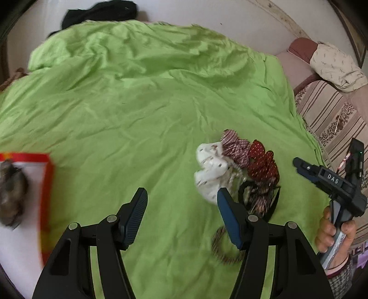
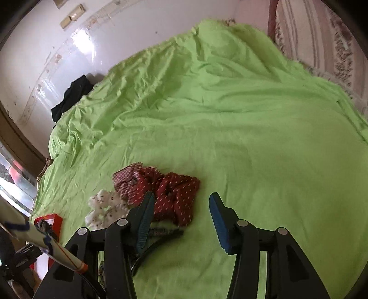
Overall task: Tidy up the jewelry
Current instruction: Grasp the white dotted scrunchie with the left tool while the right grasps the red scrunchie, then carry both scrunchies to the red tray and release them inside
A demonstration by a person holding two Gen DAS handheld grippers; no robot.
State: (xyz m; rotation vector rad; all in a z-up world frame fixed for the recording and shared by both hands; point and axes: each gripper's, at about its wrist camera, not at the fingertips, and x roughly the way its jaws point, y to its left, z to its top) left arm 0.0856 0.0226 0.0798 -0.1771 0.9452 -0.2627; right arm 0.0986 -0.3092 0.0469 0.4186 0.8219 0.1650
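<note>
A pile of hair accessories lies on the green sheet (image 1: 138, 110): a white scrunchie (image 1: 211, 170), a striped maroon scrunchie (image 1: 234, 145), a red dotted scrunchie (image 1: 262, 163), dark headbands (image 1: 260, 197) and a beaded bracelet (image 1: 220, 246). My left gripper (image 1: 181, 195) is open and empty, just left of the pile. A red-edged white box (image 1: 47, 184) holding a dark brownish item (image 1: 11, 195) sits at the left. My right gripper (image 2: 181, 202) is open and empty, over the red dotted scrunchie (image 2: 174, 195). It also shows in the left wrist view (image 1: 299, 165), at the pile's right.
A black garment (image 1: 101, 11) lies at the sheet's far edge by the wall. A striped patterned mattress (image 1: 333, 119) with a pillow (image 1: 333, 62) borders the sheet on the right. The box (image 2: 49, 219) also shows in the right wrist view.
</note>
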